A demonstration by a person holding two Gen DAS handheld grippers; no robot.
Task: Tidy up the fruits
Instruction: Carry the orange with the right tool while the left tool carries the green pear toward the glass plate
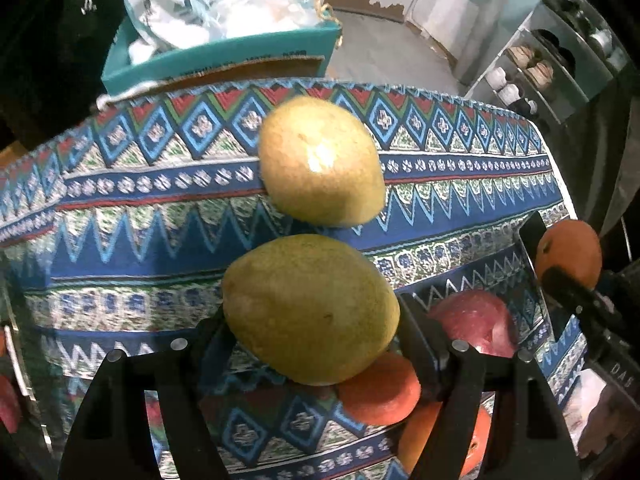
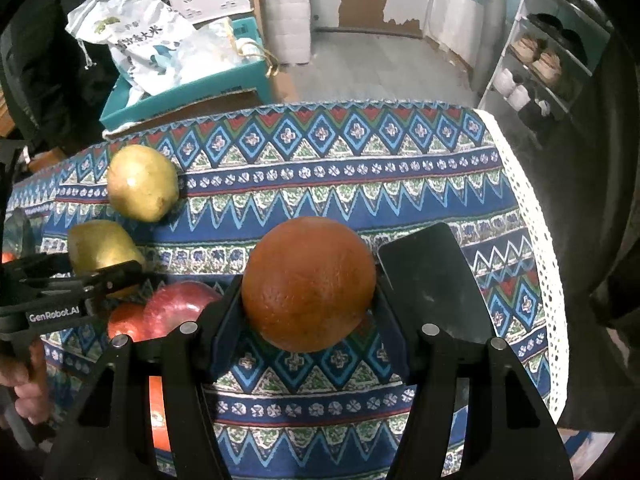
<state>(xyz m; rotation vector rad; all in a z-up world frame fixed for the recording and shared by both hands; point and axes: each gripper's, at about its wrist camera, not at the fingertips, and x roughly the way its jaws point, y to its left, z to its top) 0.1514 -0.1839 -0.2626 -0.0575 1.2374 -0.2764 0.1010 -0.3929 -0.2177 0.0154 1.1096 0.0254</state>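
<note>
My left gripper point(image 1: 310, 316) is shut on a yellow-green pear point(image 1: 310, 308) and holds it above the patterned tablecloth point(image 1: 140, 216). A second pear point(image 1: 320, 160) lies on the cloth just beyond it. My right gripper point(image 2: 308, 292) is shut on an orange point(image 2: 308, 282), which also shows at the right of the left wrist view point(image 1: 568, 250). A red apple point(image 1: 476, 324) and two oranges point(image 1: 380, 390) lie on the cloth below and right of the held pear. In the right wrist view the left gripper point(image 2: 96, 268) with its pear point(image 2: 100, 246) is at the left, beside the apple point(image 2: 180, 308).
A black flat object point(image 2: 436, 280) lies on the cloth right of the held orange. A teal box point(image 2: 184, 92) with white bags stands behind the table. A shoe rack point(image 2: 540, 64) stands at the far right. The cloth's lace edge point(image 2: 536, 216) marks the table's right side.
</note>
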